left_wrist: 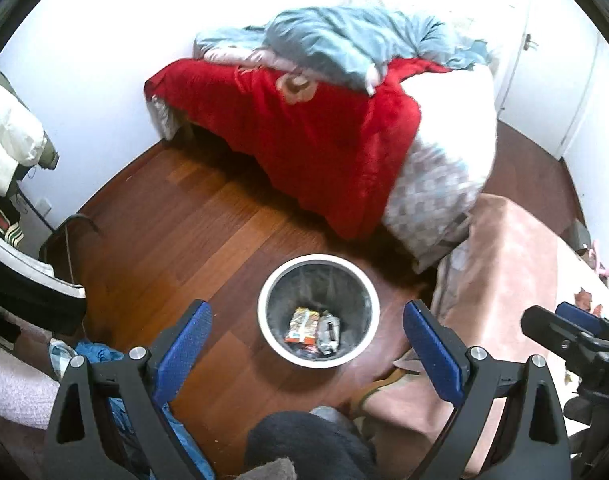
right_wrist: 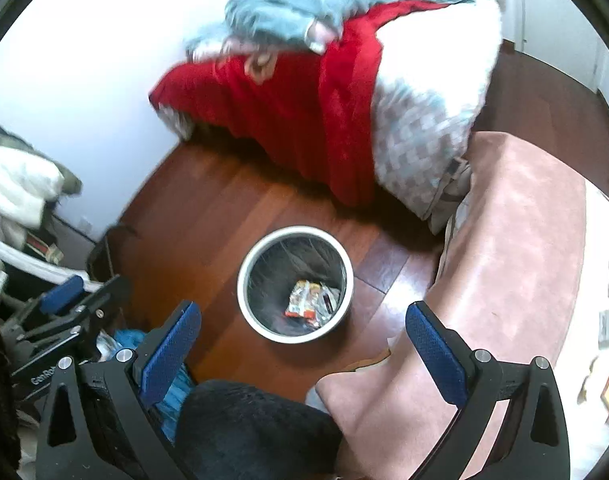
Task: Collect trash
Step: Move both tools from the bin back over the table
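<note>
A round white-rimmed trash bin [left_wrist: 264,308] [right_wrist: 242,300] stands on the wooden floor, with an orange snack wrapper [left_wrist: 302,325] [right_wrist: 303,299] and a silver wrapper [left_wrist: 329,332] [right_wrist: 330,298] at its bottom. My left gripper [left_wrist: 306,318] hangs open high above the bin, nothing between its blue pads. My right gripper [right_wrist: 302,322] is also open and empty above the bin's near rim. In the left wrist view the right gripper [left_wrist: 572,320] shows at the far right edge. In the right wrist view the left gripper [right_wrist: 76,296] shows at the left.
A bed with a red blanket [left_wrist: 304,136] [right_wrist: 280,112], teal cover and checked pillow [left_wrist: 428,204] lies behind the bin. A pink-covered surface [left_wrist: 496,264] [right_wrist: 516,248] sits to the right. Clothes [left_wrist: 8,140] pile at left. A person's dark-clad knee [left_wrist: 308,440] [right_wrist: 256,432] is below.
</note>
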### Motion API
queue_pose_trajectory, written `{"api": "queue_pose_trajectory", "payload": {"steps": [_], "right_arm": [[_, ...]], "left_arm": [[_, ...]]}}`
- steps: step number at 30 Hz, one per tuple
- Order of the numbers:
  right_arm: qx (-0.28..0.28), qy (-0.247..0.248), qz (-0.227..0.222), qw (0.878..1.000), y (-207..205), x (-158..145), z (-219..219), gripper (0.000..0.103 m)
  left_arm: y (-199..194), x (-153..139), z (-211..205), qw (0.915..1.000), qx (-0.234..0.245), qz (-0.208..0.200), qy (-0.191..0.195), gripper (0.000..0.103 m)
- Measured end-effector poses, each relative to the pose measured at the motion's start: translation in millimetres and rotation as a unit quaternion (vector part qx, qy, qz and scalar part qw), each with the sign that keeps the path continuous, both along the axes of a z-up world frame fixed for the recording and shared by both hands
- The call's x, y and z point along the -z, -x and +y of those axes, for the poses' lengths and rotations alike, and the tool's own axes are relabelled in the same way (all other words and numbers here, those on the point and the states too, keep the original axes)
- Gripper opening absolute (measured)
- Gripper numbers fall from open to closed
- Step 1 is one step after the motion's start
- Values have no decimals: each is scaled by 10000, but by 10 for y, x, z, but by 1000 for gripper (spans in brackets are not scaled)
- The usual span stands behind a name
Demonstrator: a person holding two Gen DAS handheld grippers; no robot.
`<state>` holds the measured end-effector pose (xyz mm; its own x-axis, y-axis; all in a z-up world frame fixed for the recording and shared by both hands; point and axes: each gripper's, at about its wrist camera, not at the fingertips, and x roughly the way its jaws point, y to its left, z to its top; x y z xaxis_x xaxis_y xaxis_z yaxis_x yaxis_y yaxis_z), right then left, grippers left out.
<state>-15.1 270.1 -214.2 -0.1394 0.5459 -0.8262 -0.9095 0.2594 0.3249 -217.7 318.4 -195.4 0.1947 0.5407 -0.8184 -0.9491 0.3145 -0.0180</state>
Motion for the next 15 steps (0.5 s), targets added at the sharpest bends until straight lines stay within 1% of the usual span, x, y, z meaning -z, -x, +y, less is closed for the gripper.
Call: {"api": "queue_pose_trajectory", "payload": {"steps": [2,4,6,8,11,13,15], "right_arm": [[171,-95,79,9998,-144,-98,-209,103],[374,-135,164,9991,-318,-160,-453,103],[604,-109,190,9979,-534,-176,-717,103],[863,-16,175,9961,-791,-118,-1004,103],[1312,316,27,9908,-1273,55,-1456,103],[1573,639,-169,9853,-1632,219,-1752,103],[1620,1063,-397,9803,-1973,415,-1962,103]], "left_arm": [[-126,-30,-108,9999,107,-43,-27,97],[-336,-14,-262,9996,265,-61,-54,97],[-602,76,-405,9989,457,-55,-27,97],[-899,197,-527,9976,681,-33,96,97],[-1492,501,-775,9927,1147,78,358,97],[-1871,707,-964,9882,1447,185,469,97],[-2326,964,-1179,9821,1753,335,603,97]]}}
